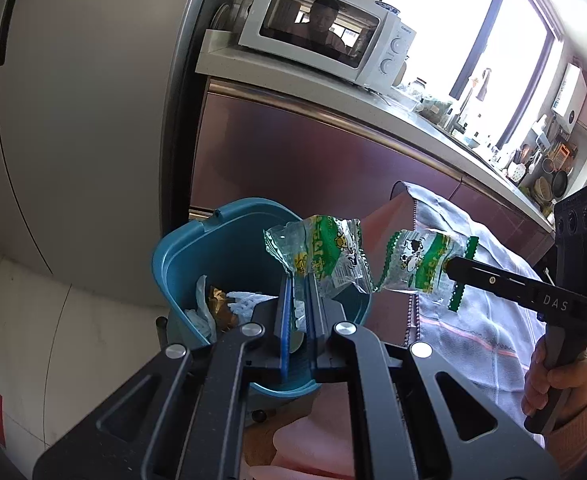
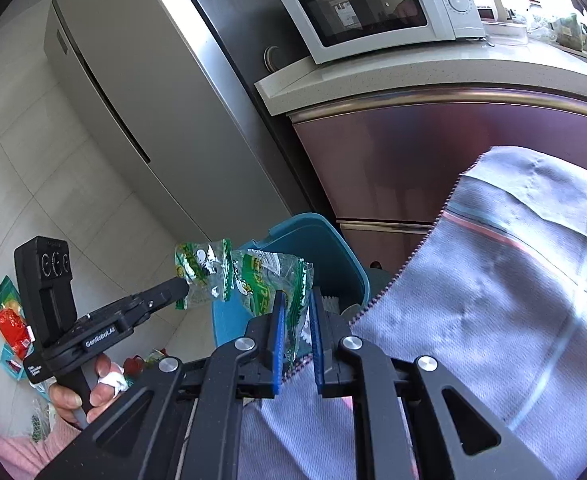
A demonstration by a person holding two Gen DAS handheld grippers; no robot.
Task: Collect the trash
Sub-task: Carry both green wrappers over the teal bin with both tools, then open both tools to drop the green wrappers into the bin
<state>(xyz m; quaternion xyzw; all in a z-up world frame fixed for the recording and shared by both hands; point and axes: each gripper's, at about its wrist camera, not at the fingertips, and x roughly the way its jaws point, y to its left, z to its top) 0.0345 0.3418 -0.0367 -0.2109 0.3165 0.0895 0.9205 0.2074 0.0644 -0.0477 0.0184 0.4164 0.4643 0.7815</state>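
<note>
My left gripper (image 1: 298, 280) is shut on a clear green-printed wrapper (image 1: 319, 254) and holds it over the rim of the blue trash bin (image 1: 173, 256). My right gripper (image 2: 296, 300) grips a second green-printed wrapper (image 2: 267, 280), also above the bin (image 2: 333, 248). The two wrappers hang side by side, almost touching. In the left wrist view the right gripper (image 1: 451, 266) enters from the right with its wrapper (image 1: 425, 266). In the right wrist view the left gripper (image 2: 183, 286) enters from the left with its wrapper (image 2: 201, 266). Crumpled trash (image 1: 221, 304) lies in the bin.
A grey cloth (image 2: 493, 300) covers a surface right of the bin. Behind stand a fridge (image 2: 141, 100), maroon cabinets (image 2: 433, 152) and a counter with a microwave (image 2: 373, 4). Red and green packets (image 2: 11, 320) lie on the floor at left.
</note>
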